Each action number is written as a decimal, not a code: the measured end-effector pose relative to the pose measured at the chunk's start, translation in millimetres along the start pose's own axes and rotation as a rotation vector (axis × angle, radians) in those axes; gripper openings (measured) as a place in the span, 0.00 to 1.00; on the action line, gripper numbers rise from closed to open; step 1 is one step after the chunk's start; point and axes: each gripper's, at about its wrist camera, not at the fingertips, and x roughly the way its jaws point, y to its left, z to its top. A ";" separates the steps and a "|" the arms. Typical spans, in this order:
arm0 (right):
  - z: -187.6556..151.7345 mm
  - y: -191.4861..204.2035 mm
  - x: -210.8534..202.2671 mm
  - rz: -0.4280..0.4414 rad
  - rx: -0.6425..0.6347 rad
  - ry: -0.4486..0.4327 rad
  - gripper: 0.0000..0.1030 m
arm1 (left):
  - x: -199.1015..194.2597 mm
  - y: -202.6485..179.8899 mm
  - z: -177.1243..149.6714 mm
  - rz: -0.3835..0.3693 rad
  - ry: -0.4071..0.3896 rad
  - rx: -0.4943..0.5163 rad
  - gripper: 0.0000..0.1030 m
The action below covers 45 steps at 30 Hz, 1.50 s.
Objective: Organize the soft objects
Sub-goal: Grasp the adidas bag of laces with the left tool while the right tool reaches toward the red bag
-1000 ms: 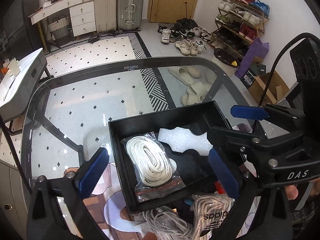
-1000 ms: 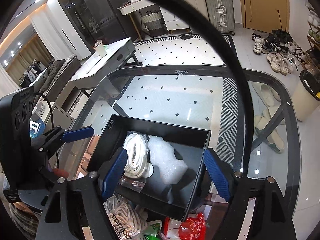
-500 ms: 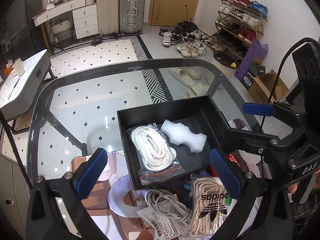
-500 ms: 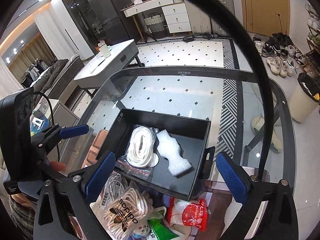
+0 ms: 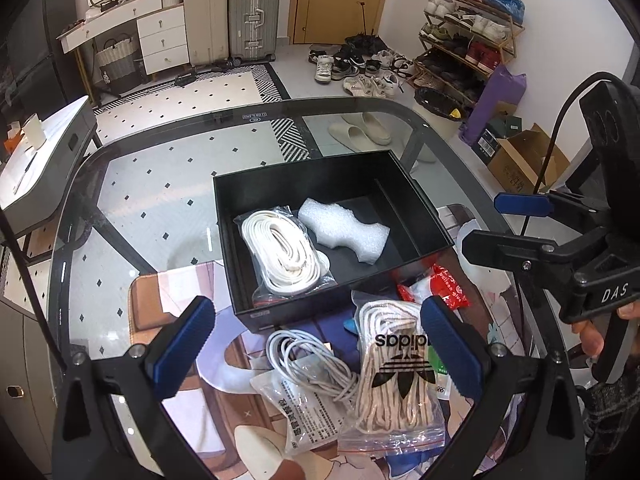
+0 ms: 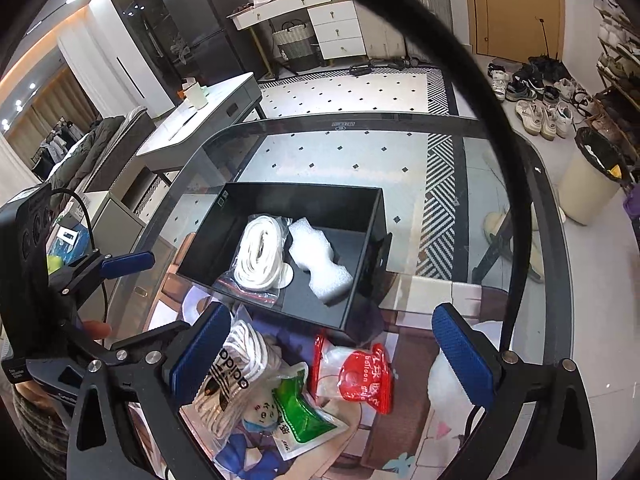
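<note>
From the left wrist, the left gripper stands wide open and empty above the bagged adidas laces, whose bottom edge is partly cut off by the frame. Beyond, the black box on the glass counter holds a bag of white straps and a foam piece. From the right wrist, the right gripper is equally wide, holding nothing, over a red balloon packet; a thick cable blocks part of this view.

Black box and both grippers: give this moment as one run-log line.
box: laces bag, foam inside | left gripper: open, empty | right gripper: open, empty | adidas bag: on table
</note>
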 end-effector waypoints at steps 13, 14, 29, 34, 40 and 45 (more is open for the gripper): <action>-33.0 -16.9 2.7 -0.011 0.029 0.058 0.99 | 6.8 -29.0 -25.6 -0.031 0.039 0.043 1.00; -34.7 -17.8 3.7 -0.010 0.030 0.061 0.99 | 7.1 -31.3 -28.3 -0.032 0.041 0.047 1.00; -48.0 -29.4 31.5 0.021 0.067 0.138 0.99 | 22.8 -44.9 -40.3 -0.057 0.081 0.071 1.00; -48.4 -32.3 37.6 0.022 0.069 0.153 0.99 | 28.4 -43.8 -39.8 -0.062 0.089 0.073 0.98; -47.1 -33.5 41.3 0.015 0.063 0.157 0.99 | 37.4 -38.7 -40.3 -0.083 0.107 0.054 0.83; -47.6 -31.9 43.5 0.013 0.054 0.163 0.99 | 42.5 -35.7 -40.7 -0.079 0.118 0.051 0.68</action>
